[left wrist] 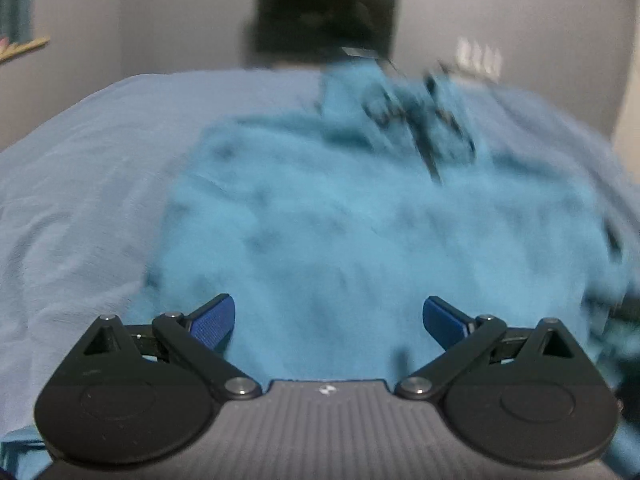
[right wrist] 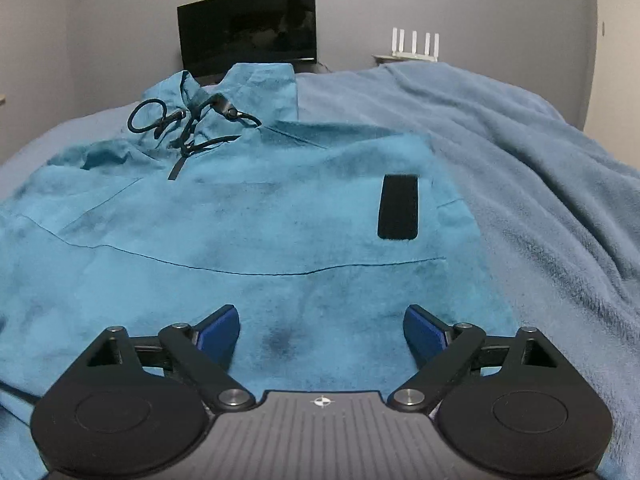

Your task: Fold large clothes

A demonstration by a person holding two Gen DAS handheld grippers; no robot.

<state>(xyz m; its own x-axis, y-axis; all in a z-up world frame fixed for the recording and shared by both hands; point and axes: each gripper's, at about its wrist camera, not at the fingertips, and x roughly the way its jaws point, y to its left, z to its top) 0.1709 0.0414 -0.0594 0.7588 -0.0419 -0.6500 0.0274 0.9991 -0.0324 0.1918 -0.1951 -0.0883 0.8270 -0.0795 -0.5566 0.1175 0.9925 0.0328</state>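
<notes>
Where the left wrist view looks along its fingers, the left claw [left wrist: 329, 320] stands wide, its blue pads [left wrist: 212, 322] well apart with nothing pressed between them. Beyond the pads lies a teal garment [left wrist: 340, 220], spread over a pale blue bedcover [left wrist: 88, 168]; the picture is blurred, so seams cannot be read. Dark cords [left wrist: 424, 120] show near the garment's far end. Behind the bed: a grey wall and a black screen [left wrist: 324, 16].

In the right wrist view, the right claw [right wrist: 322, 334] is likewise wide, blue pads [right wrist: 220, 332] apart, the teal garment [right wrist: 248, 232] lying under and ahead of them, untouched by either pad as far as can be seen. Item particulars:
- garment flat on the bed, collar end far from the camera, raised collar [right wrist: 260, 80] standing up;
- black drawcord [right wrist: 160, 118] looped beside the neck opening;
- black rectangular patch [right wrist: 398, 206] on the garment's right part;
- a long seam crossing the front from side to side.

To the right, a fleecy blue blanket [right wrist: 540, 168] lies against the garment's edge. Behind: black screen [right wrist: 248, 28], white router with upright antennas [right wrist: 414, 44].
</notes>
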